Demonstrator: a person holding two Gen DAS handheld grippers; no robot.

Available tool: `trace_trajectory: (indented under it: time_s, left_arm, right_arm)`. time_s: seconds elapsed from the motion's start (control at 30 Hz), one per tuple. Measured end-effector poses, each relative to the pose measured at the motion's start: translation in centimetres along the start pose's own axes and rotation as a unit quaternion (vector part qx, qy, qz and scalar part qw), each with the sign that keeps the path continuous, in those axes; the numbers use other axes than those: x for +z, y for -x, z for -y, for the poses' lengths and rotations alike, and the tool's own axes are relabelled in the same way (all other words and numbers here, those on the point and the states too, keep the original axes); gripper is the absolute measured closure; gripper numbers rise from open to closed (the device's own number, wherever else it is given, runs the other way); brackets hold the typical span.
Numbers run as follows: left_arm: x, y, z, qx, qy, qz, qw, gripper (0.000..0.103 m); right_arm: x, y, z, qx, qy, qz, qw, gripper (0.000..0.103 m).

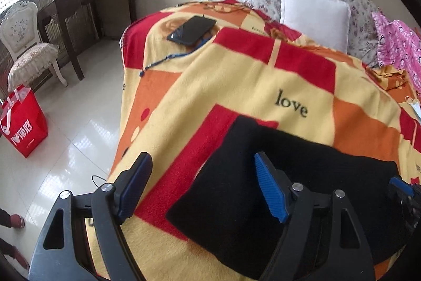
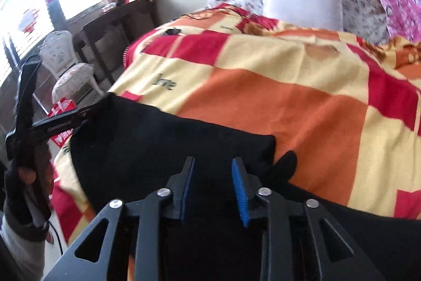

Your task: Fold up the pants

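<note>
Folded black pants (image 1: 263, 191) lie on the bed's checked blanket (image 1: 236, 75). The left gripper (image 1: 202, 186) fingers stand wide apart; the right gripper (image 2: 214, 189) fingers are slightly apart, gripping nothing.

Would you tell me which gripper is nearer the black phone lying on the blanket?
Left. The left gripper works the bed's window side, where the black phone lies; the right gripper is farther over.

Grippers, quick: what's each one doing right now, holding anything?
Left gripper: open wide over the black pants, gripping nothing.
Right gripper: open a little above the pants, nothing pinched.
</note>
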State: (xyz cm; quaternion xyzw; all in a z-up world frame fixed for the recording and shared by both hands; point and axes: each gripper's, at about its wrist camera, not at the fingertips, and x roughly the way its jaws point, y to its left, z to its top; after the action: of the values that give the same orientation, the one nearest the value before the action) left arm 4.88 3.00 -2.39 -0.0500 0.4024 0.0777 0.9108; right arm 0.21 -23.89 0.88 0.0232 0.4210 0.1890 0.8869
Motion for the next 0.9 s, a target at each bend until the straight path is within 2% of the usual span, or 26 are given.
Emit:
trace_trajectory:
  time_s: [0.03, 0.17, 0.3, 0.4, 0.43, 0.63, 0.9]
  left_arm:
    - [-0.1, -0.5, 0.0, 0.002, 0.001, -0.004, 1.0000, 0.022]
    - [-0.2, -1.4, 0.0, -0.001, 0.008, -0.011, 0.9999, 0.020]
    - [-0.3, -0.5, 0.1, 0.004, 0.001, -0.006, 1.0000, 0.021]
    - [-0.2, 0.7, 0.0, 0.003, 0.002, 0.004, 1.0000, 0.021]
    - [-0.2, 1.1, 0.0, 0.003, 0.002, 0.008, 1.0000, 0.021]
    - [-0.1, 4.2, 0.5, -0.009, 0.000, 0.037, 0.9993, 0.021]
    - [-0.9, 6.2, 2.8, -0.035, -0.017, 0.045, 0.9982, 0.021]
  right_arm:
    - [0.1, -0.7, 0.5, -0.003, -0.005, -0.005, 1.000, 0.084]
    - [0.3, -1.9, 1.3, 0.002, -0.014, -0.003, 1.000, 0.085]
    - [0.4, -0.5, 1.1, 0.018, -0.014, 0.000, 1.000, 0.080]
    - [-0.3, 1.8, 0.5, 0.025, -0.005, 0.009, 1.000, 0.069]
    - [-0.7, 2.7, 0.3, 0.022, 0.001, 0.011, 1.000, 0.068]
    - [-3.8, 5.9, 0.2, 0.019, 0.005, 0.011, 1.000, 0.068]
    - [-5.3, 6.2, 0.8, 0.002, -0.008, 0.005, 1.000, 0.067]
